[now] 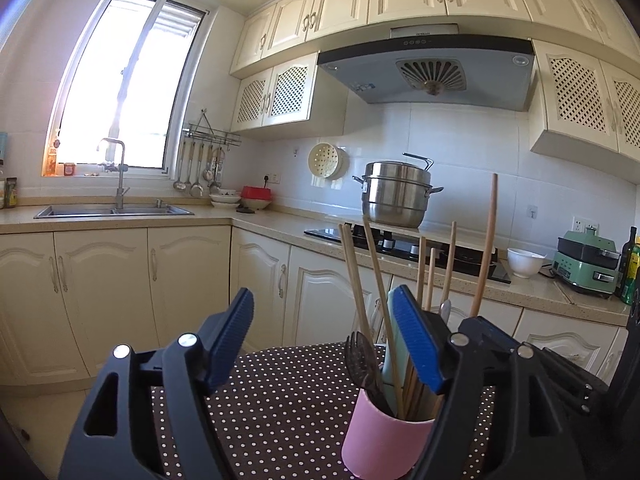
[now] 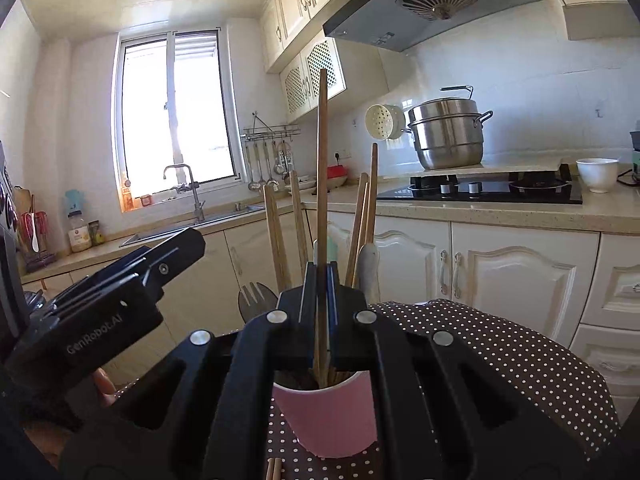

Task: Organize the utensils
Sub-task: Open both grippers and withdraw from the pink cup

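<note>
The right claw (image 2: 319, 300) is clamped on a long wooden utensil (image 2: 322, 168) standing nearly upright, lower end inside the pink cup (image 2: 332, 420). The cup also holds chopsticks (image 1: 354, 276), more wooden handles and a dark fork (image 1: 362, 356). Left of the cup, the left claw (image 1: 326, 344) hangs spread apart above the polka-dot counter (image 1: 288, 408).

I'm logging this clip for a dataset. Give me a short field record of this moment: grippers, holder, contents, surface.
left gripper: open, holding nothing, beside the cup
right gripper: shut on a wooden stick standing in the cup
holder: pink cup, upright
contents: wooden chopsticks, black fork, other utensils
surface: dotted brown cloth
</note>
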